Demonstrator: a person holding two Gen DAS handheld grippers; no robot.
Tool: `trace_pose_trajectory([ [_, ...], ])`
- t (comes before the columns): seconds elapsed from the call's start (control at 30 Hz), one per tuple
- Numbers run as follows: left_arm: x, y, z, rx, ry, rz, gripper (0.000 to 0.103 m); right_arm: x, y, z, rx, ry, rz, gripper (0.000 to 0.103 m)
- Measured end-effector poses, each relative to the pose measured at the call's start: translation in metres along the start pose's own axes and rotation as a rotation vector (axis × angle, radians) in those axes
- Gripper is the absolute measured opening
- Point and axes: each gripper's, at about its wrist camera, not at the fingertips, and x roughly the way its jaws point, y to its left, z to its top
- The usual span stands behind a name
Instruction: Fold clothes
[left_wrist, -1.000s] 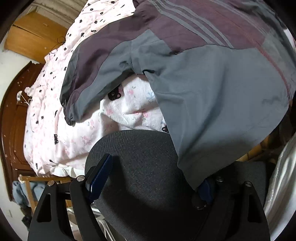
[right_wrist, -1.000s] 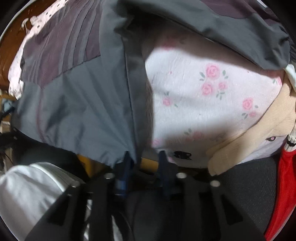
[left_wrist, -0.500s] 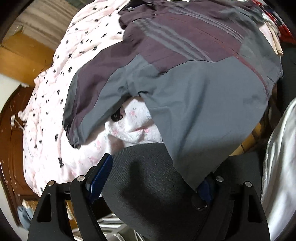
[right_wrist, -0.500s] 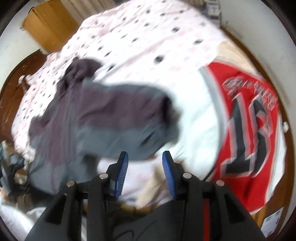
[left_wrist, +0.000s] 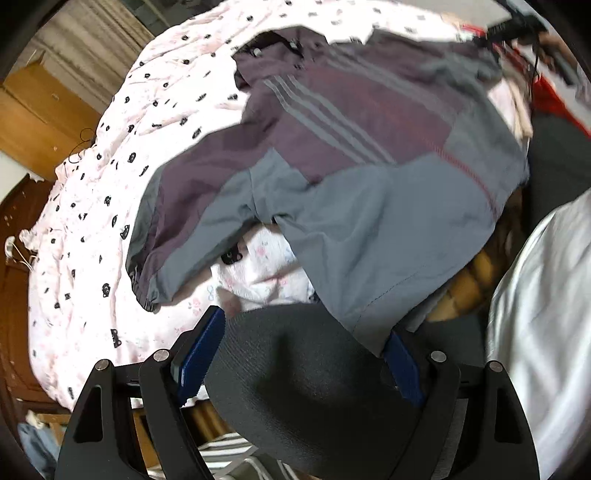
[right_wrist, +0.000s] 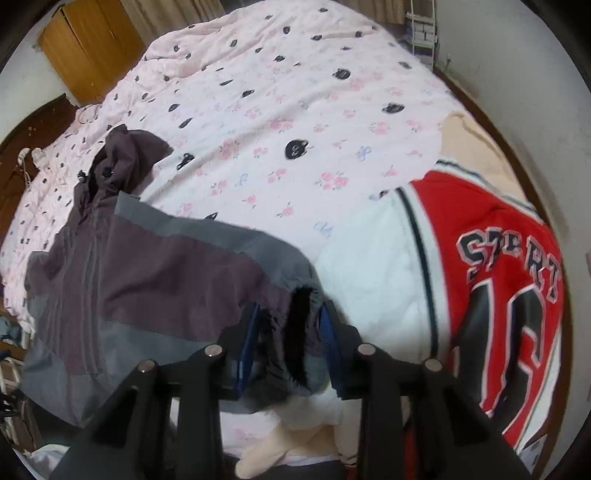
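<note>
A grey and purple jacket (left_wrist: 362, 173) with three pale stripes lies spread on the pink flowered bed (left_wrist: 110, 184), its hem hanging over the near edge. My left gripper (left_wrist: 303, 350) is open wide; the hem corner rests against its right finger (left_wrist: 400, 362). In the right wrist view the same jacket (right_wrist: 147, 266) lies at left, and its sleeve cuff (right_wrist: 299, 325) sits between the pads of my right gripper (right_wrist: 290, 343), which stands open around it.
A red and white sports jersey (right_wrist: 498, 277) and a beige garment (right_wrist: 476, 147) lie on the bed's right side. A dark chair back (left_wrist: 303, 387) is under the left gripper. A wooden wardrobe (right_wrist: 88, 48) stands beyond the bed.
The right gripper let go of the jacket hem, rose and swung right, and now straddles the sleeve cuff. The left gripper pulled back and up, still open.
</note>
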Motion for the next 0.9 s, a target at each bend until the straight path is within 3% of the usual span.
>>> trace_pose_trajectory([
  [0.2,-0.019,0.024,0.007,-0.043,-0.059,-0.088,0.080,-0.006,-0.014,0.007,0.056,-0.012,0.024,0.042],
  [0.33,-0.017,0.026,0.006,-0.025,-0.029,-0.134,0.080,0.005,-0.014,0.006,0.053,0.010,0.048,0.042],
  [0.37,-0.014,0.022,0.005,0.001,-0.007,-0.134,0.080,0.008,-0.013,0.005,0.052,0.018,0.052,0.036],
  [0.4,-0.012,0.017,0.002,0.030,0.009,-0.132,0.080,0.011,-0.012,0.004,0.050,0.026,0.055,0.023],
  [0.5,-0.008,0.005,-0.006,0.092,0.043,-0.118,0.080,0.011,-0.011,0.005,0.058,0.022,0.046,0.014],
  [0.7,-0.007,0.029,-0.004,-0.015,0.016,-0.102,0.080,-0.029,-0.014,0.012,0.056,-0.058,0.033,0.012],
  [0.9,0.014,0.065,0.018,-0.190,-0.058,-0.012,0.080,-0.031,-0.033,0.006,0.086,-0.012,-0.052,0.011],
])
